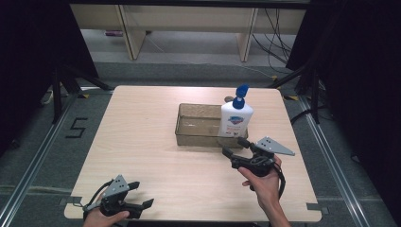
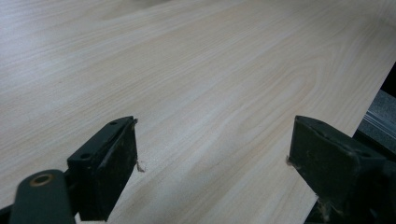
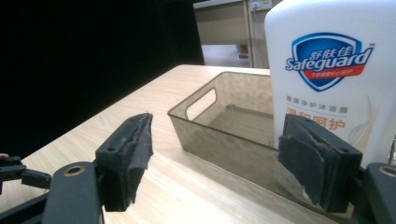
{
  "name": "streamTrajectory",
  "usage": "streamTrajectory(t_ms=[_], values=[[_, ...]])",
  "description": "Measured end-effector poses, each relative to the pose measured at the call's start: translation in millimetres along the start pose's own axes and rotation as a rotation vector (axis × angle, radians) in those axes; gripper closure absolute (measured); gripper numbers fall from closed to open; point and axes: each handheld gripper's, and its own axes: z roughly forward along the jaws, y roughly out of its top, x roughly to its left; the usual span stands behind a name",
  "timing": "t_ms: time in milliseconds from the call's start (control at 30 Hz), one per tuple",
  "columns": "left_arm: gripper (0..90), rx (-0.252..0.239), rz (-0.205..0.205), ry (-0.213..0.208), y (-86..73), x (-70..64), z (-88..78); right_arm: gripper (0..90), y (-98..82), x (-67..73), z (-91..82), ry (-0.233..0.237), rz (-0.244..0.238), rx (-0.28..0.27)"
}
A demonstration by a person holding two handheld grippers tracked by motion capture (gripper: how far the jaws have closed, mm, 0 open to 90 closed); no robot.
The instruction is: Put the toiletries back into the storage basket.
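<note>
A pale wooden table (image 1: 156,156) is carrying a clear brown bin (image 1: 198,125) toward its far right. A white bottle (image 1: 235,119) with a blue cap is standing upright at the bin's right end; whether inside or just beside is unclear.

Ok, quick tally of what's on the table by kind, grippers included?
Bottles: 1, white with a blue pump, standing in the bin's right end
Bins: 1, clear brown
Grippers: 2, left and right, both open and holding nothing
Total: 4
</note>
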Motion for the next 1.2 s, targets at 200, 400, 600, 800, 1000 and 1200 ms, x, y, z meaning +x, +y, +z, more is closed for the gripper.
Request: streamTrajectory(t_ms=[200, 400, 600, 800, 1000, 1200], values=[[14.7, 0.008, 0.009, 0.002, 0.1, 0.8, -0.7, 26.0, -4.1, 0.5, -0.5, 0.008, -0.016, 0.003], [14.7, -0.01, -0.003, 0.007, -0.4, -0.6, 0.2, 23.2, -8.8, 4.0, -1.5, 0.026, 0.01, 0.009], [14.7, 0.009, 0.01, 0.001, 0.1, 0.9, -1.1, 21.4, -13.2, 5.0, -0.1, 0.037, -0.013, 0.021], [14.7, 0.006, 0.01, 0.001, 0.2, 0.9, -1.1, 19.8, -16.1, 7.3, -0.1, 0.059, -0.008, 0.024], [14.7, 0.005, 0.01, 0.002, 0.2, 1.0, -1.2, 19.1, -18.8, 8.7, -1.7, 0.054, -0.021, 0.025], [14.7, -0.004, 0.002, 0.001, 0.2, 0.4, -0.7, 19.1, -22.7, 10.9, -2.9, 0.059, -0.013, 0.028]])
